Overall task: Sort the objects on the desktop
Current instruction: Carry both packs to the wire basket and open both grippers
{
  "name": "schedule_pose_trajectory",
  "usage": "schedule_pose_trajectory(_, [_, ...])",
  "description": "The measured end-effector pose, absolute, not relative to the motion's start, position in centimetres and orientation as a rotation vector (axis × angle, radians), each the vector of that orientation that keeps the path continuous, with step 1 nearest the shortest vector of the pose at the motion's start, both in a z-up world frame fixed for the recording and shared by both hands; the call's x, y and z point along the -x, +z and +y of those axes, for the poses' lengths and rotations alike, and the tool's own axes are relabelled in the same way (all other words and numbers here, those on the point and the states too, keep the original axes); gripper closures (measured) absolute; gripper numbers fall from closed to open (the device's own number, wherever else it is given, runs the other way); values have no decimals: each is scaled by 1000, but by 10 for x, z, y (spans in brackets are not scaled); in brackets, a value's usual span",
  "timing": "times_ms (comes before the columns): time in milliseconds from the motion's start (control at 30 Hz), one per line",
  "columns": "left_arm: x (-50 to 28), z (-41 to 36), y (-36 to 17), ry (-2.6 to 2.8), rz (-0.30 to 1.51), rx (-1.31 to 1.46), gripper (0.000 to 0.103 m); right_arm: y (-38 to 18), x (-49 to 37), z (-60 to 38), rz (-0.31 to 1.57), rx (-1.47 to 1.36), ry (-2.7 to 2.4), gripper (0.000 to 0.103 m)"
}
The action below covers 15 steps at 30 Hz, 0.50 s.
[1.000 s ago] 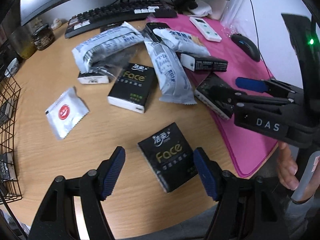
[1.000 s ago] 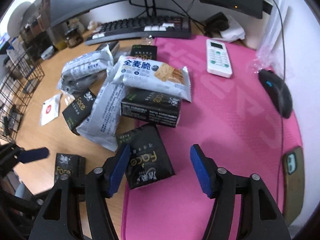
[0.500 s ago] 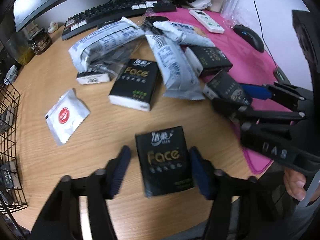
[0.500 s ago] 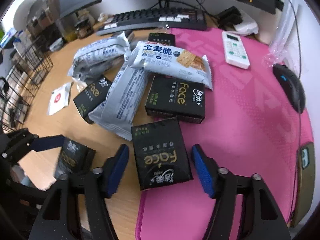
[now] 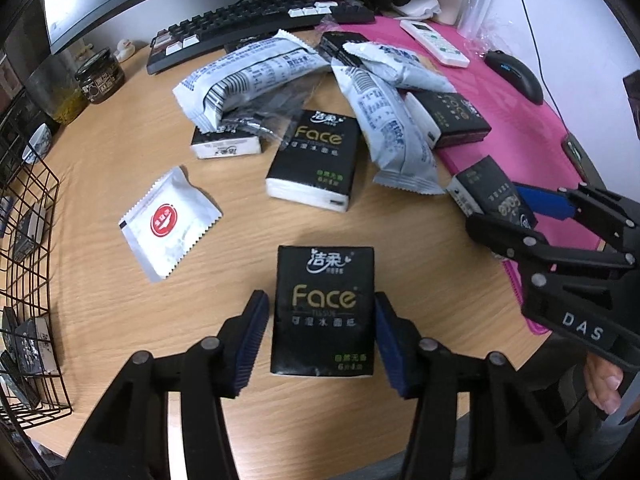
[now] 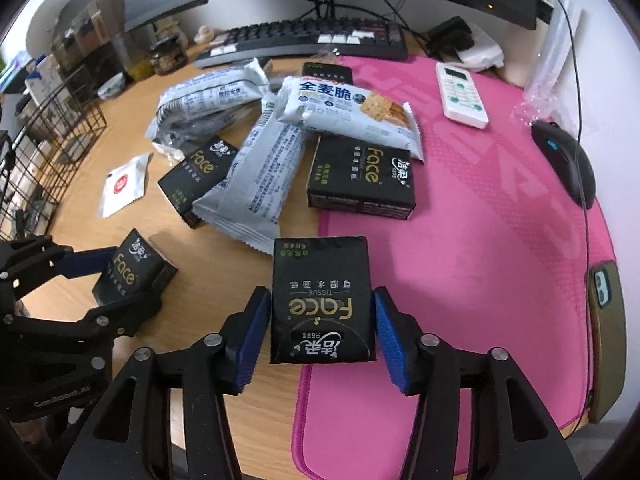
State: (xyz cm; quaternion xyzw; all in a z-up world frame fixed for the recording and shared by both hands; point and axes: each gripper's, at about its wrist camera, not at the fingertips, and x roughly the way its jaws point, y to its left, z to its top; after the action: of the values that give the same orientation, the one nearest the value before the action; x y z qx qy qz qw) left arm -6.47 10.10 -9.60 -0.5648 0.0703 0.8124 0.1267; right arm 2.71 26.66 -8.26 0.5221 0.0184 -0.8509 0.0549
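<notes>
Closed in since a second ago on one tissue pack apiece, low centre of each view: left pack [image 5: 324,308] pinched in left gripper [image 5: 316,328] above table [image 5: 100,300], right pack [image 6: 322,300] touched both sides by right gripper [image 6: 320,328], jaws opening, at pink mat [image 6: 480,280] edge; re-squeeze mid-sides before lifting.

Your wooden desk [image 5: 100,280], pink mat [image 6: 500,240] at right, tissue packs [image 5: 312,160], snack bags [image 5: 248,76], white sachet [image 5: 168,220], keyboard [image 5: 248,20].
</notes>
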Motion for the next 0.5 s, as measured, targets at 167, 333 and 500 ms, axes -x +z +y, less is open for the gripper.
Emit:
schedule_pose_trajectory(167, [65, 104, -96, 2366, 224, 1630, 51, -84, -27, 263, 97, -1593, -2587, 56])
schedule_pose_trajectory(333, [59, 98, -76, 2405, 216, 1573, 51, -77, -27, 265, 58, -1579, -2583, 56])
schedule_pose_trajectory(500, [49, 68, -34, 2508, 144, 1469, 51, -52, -30, 247, 35, -1502, -2557, 56])
